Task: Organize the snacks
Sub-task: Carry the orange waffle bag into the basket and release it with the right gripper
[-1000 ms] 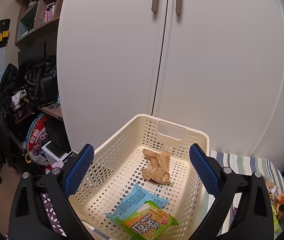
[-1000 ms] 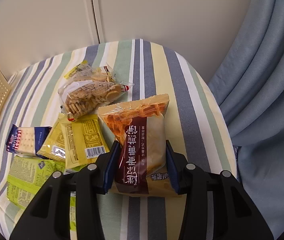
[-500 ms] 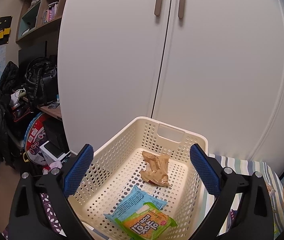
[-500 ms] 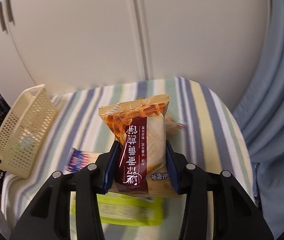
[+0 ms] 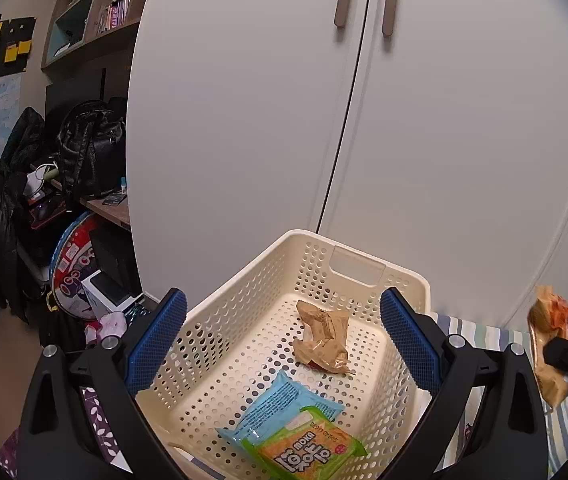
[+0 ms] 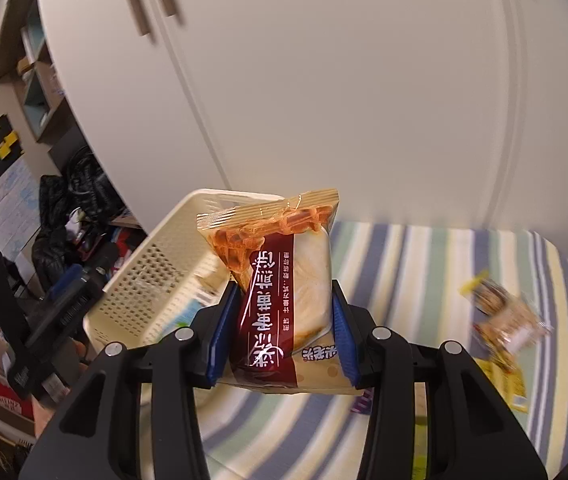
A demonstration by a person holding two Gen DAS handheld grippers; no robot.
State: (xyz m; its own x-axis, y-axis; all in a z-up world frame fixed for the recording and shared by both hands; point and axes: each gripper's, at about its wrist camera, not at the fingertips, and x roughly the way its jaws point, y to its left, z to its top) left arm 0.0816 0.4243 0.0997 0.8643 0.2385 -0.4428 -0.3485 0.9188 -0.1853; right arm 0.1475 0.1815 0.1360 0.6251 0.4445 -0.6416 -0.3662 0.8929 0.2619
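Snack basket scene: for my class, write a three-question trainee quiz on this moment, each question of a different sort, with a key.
1. True or false: the right gripper is shut on the maroon snack packet.
2. Multiple choice: how many packets lie in the cream basket? A) none B) three C) six
3. Fill in: the left gripper hovers over the basket with its jaws ____.

Key
1. True; both blue pads press the packet's sides.
2. B: a tan wrapper, a blue packet and a green-and-orange packet.
3. Open; nothing sits between them.
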